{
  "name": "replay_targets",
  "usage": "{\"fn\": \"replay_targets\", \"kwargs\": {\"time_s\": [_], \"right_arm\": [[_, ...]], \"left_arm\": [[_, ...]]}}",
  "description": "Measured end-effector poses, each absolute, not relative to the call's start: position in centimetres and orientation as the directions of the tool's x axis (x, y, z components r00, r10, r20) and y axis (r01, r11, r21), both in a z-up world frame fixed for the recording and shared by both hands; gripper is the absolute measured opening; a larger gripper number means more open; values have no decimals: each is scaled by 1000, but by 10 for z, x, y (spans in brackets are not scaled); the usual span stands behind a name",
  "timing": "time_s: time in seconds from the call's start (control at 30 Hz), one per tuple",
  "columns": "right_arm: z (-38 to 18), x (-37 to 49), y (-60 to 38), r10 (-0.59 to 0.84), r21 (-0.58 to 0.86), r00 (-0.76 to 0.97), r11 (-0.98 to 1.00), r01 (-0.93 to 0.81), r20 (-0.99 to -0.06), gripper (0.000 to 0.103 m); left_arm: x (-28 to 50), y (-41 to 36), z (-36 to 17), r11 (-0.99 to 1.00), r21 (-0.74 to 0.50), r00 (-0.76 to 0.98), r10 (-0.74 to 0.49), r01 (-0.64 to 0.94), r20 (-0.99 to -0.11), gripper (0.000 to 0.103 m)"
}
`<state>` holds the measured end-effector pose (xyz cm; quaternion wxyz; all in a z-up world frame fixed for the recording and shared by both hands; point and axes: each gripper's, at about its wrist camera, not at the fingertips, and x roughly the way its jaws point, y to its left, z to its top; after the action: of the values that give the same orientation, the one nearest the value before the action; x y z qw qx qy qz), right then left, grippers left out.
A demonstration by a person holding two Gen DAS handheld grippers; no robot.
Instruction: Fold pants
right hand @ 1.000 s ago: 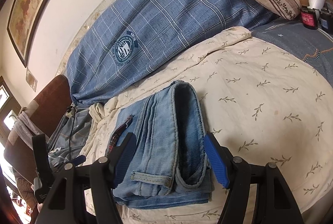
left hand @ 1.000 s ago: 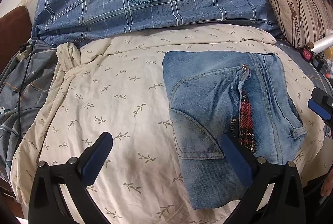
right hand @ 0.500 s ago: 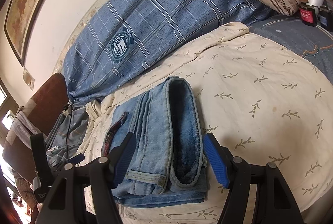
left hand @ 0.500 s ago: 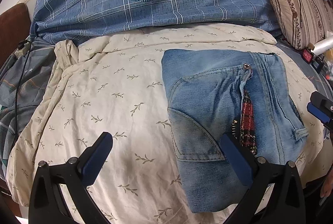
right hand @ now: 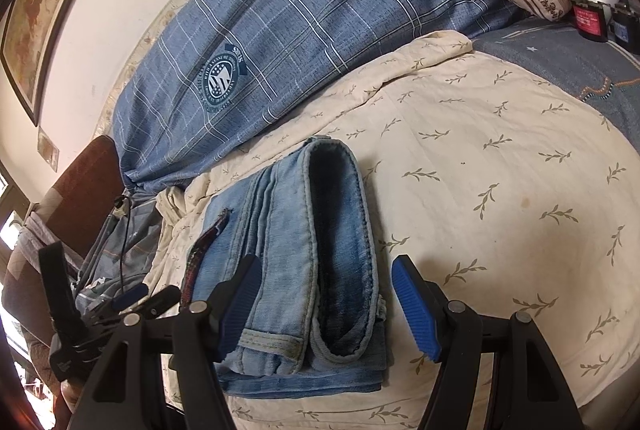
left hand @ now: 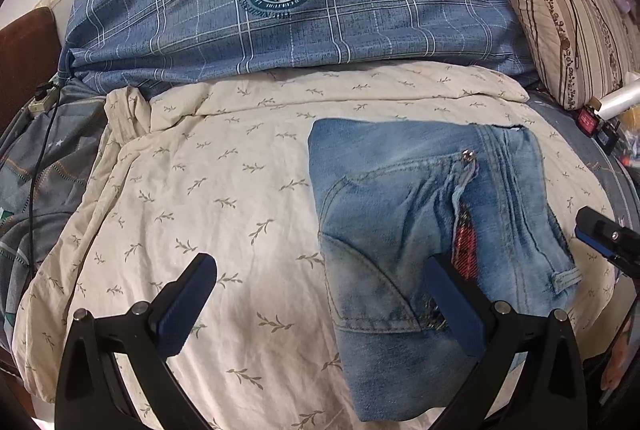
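Note:
A pair of light blue jeans (left hand: 404, 214) lies folded into a compact rectangle on a cream leaf-print sheet (left hand: 208, 198), a red plaid lining showing at the fly. In the right wrist view the jeans (right hand: 304, 254) show their stacked folded edges and waistband. My left gripper (left hand: 320, 298) is open and empty, hovering above the sheet at the jeans' left front corner; its right finger overlaps the denim in view. My right gripper (right hand: 326, 304) is open and empty, its jaws standing either side of the folded end. It also shows at the right edge of the left wrist view (left hand: 608, 238).
A blue plaid duvet (left hand: 280, 2) lies along the wall behind. A striped pillow (left hand: 576, 42) sits at the far right with small bottles (right hand: 588, 16) near it. A grey bag with a cable (left hand: 36, 166) lies to the left beside a brown chair (right hand: 84, 190).
Both grippers drew back slightly from the folded jeans, staying open. The jeans have not moved.

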<state>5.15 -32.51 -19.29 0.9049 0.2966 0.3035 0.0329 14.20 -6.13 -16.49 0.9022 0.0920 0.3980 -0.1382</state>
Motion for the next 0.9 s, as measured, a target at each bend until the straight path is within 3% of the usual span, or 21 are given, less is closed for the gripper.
{"fn": "replay_targets", "kwargs": {"time_s": [0.9], "right_arm": [[-201,67,-341,250,577,809,806,130,-533,71]], "left_arm": [[150,-93,-160,929,46,635,-215,368,-742,103]]}}
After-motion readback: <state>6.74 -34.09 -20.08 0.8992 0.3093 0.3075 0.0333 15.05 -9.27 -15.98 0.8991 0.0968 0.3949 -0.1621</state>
